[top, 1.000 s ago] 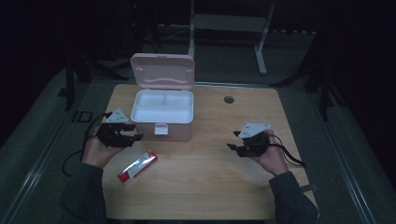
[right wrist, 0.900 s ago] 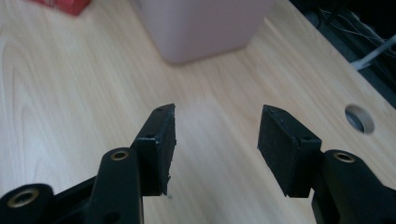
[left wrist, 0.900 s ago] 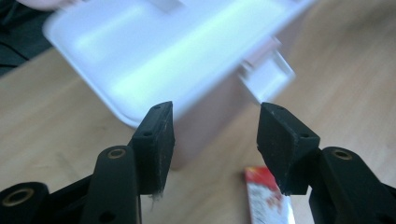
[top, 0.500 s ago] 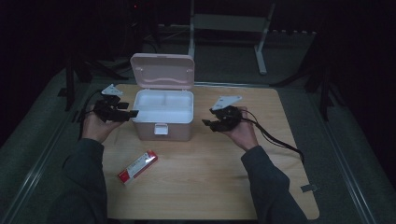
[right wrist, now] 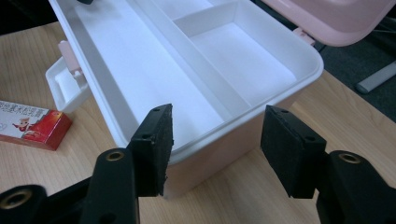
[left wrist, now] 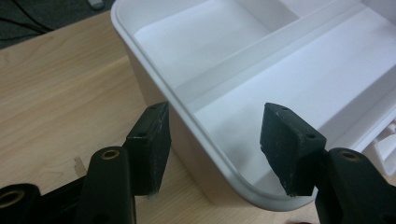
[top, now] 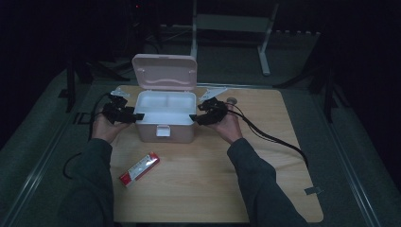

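Box [top: 164, 124] mid-table, lid up. Both hands now at box ends, up from near table edge. Left gripper [top: 134, 117] and right gripper [top: 193, 118] unclenched, jaws astride rim, just widened. Likely about to grasp box. Packet [top: 139, 169] in front.

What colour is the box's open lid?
Pale pink lid, over a white inner tray; clearest in the high view.

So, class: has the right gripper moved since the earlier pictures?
Yes. In the high view the right gripper has gone from the table's right edge leftward and away to the pink box, its jaws having just opened, now straddling the right wall.
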